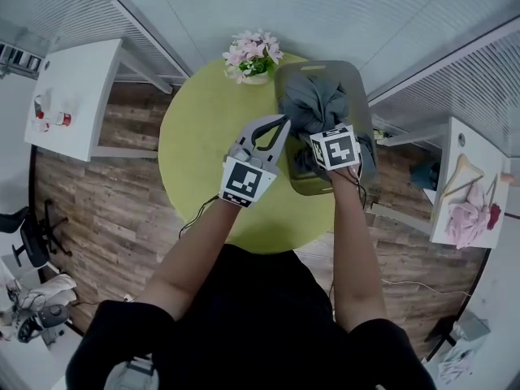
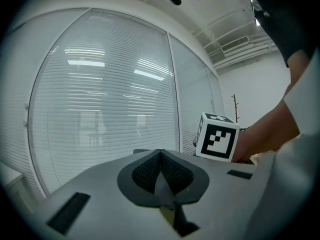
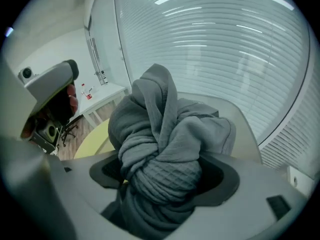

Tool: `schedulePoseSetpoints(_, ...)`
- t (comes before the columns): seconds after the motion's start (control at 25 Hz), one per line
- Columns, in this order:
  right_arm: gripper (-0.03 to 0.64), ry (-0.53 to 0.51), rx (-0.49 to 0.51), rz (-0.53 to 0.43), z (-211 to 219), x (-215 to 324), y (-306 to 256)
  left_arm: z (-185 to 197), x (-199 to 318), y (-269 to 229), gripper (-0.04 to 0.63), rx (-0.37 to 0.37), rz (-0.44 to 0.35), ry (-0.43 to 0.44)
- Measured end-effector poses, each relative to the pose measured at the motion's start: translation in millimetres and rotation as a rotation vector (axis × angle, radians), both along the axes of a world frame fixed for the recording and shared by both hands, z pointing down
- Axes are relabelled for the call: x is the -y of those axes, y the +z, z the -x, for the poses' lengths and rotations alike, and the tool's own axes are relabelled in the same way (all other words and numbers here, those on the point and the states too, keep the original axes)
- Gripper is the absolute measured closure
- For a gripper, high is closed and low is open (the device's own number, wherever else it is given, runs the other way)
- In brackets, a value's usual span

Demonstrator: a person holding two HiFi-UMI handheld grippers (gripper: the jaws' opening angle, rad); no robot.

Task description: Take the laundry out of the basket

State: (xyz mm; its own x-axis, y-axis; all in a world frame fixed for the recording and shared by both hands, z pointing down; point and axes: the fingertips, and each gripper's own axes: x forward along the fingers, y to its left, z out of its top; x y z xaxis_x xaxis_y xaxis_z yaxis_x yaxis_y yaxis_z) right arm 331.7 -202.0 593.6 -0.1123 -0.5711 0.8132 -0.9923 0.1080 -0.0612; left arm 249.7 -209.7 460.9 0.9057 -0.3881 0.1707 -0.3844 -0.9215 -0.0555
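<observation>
A knotted bundle of grey laundry rises out of the olive basket at the right side of the round green table. My right gripper is closed around the bundle's lower part. In the right gripper view the grey laundry fills the whole space between the wide-set jaws of my right gripper, with the basket behind it. My left gripper hovers just left of the basket, shut and empty. In the left gripper view the pads of my left gripper meet, and they point up at the window blinds.
A pot of pink flowers stands at the table's far edge beside the basket. A white side table stands to the left. Another white table to the right holds pink cloth. An office chair sits at far left.
</observation>
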Motion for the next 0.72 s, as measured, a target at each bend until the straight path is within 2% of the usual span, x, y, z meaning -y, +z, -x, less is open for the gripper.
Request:
schedulePoseSetpoints(0.36, 0.198, -0.079, -0.013, -0.132, 28, -21, -85, 25, -32, -28, 0.592, -0.014, -0.045, -0.03)
schedulePoseSetpoints(0.72, 0.198, -0.212, 0.007, -0.228, 87, -21, -147, 77, -40, -68, 0.592, -0.046, -0.108, -0.166)
